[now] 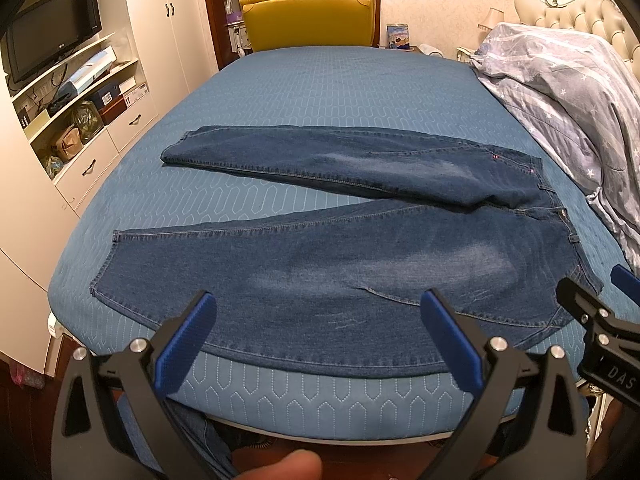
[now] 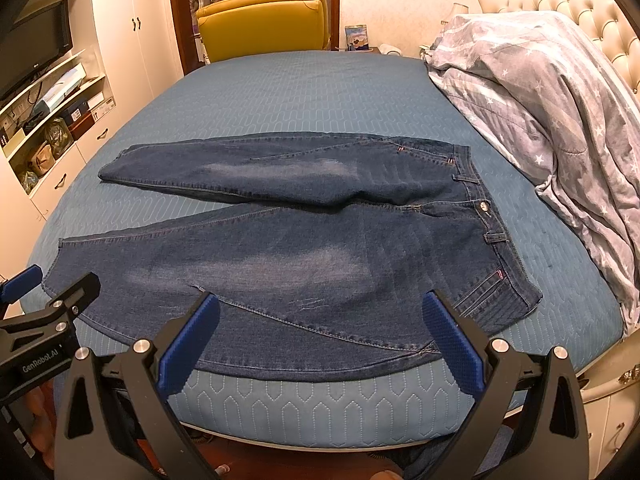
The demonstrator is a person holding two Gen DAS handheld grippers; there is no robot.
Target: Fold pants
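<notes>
Hovering over the jeans (image 1: 320, 264), left tool (image 1: 318, 336) and right tool (image 2: 320, 336) both gape wide, holding nothing

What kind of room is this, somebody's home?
Almost certainly a home bedroom: jeans lie on a bed with a tufted headboard, a star-print duvet is bunched beside them, and built-in wardrobe shelving holds a television.

The jeans (image 1: 360, 264) are matt, faded denim on a quilted, stitched bed cover (image 1: 320, 88); the left gripper (image 1: 320, 336) has ribbed blue pads (image 1: 184, 344).
</notes>
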